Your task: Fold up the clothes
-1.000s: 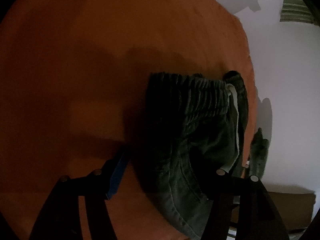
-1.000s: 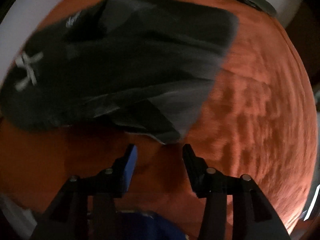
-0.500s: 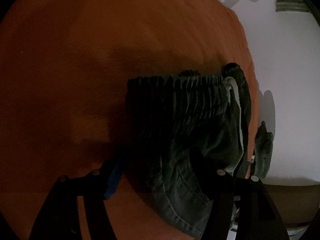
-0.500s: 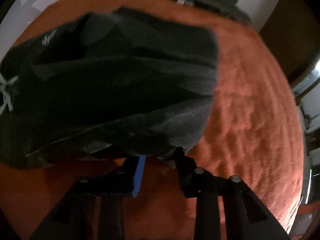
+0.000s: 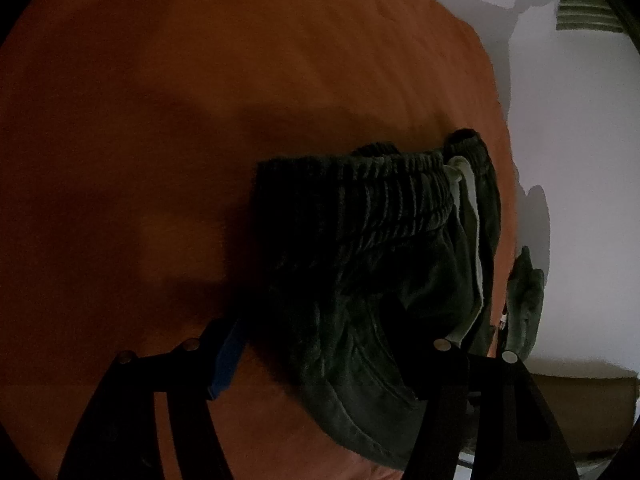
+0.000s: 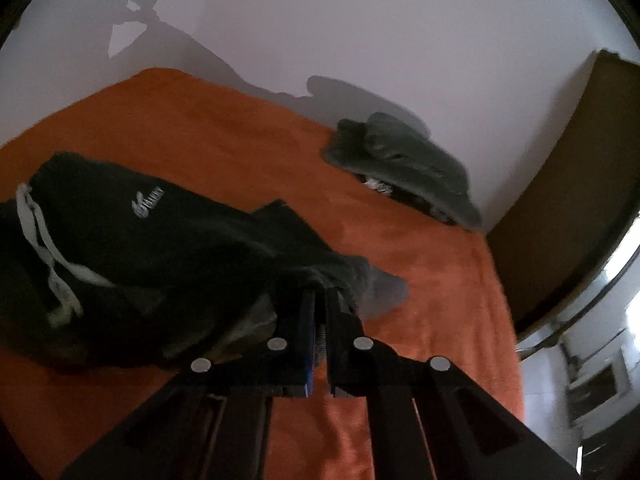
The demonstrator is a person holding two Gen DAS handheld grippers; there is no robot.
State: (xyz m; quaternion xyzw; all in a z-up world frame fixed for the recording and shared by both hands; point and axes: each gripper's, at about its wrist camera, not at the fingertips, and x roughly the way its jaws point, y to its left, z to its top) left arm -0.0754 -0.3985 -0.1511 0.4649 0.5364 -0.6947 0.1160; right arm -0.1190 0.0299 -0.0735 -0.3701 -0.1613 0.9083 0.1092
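In the left wrist view we are holding our left gripper (image 5: 320, 344) spread wide over the dark shorts (image 5: 372, 264) at lower centre on the orange bed (image 5: 200, 80), while in the right wrist view our right gripper (image 6: 318, 308), open a second ago, is now pinching the shorts' hem at centre frame, starting the fold.

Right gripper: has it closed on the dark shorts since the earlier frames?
Yes. The right gripper, open before, is now shut on a fold of the dark corduroy shorts, lifted from the orange blanket.
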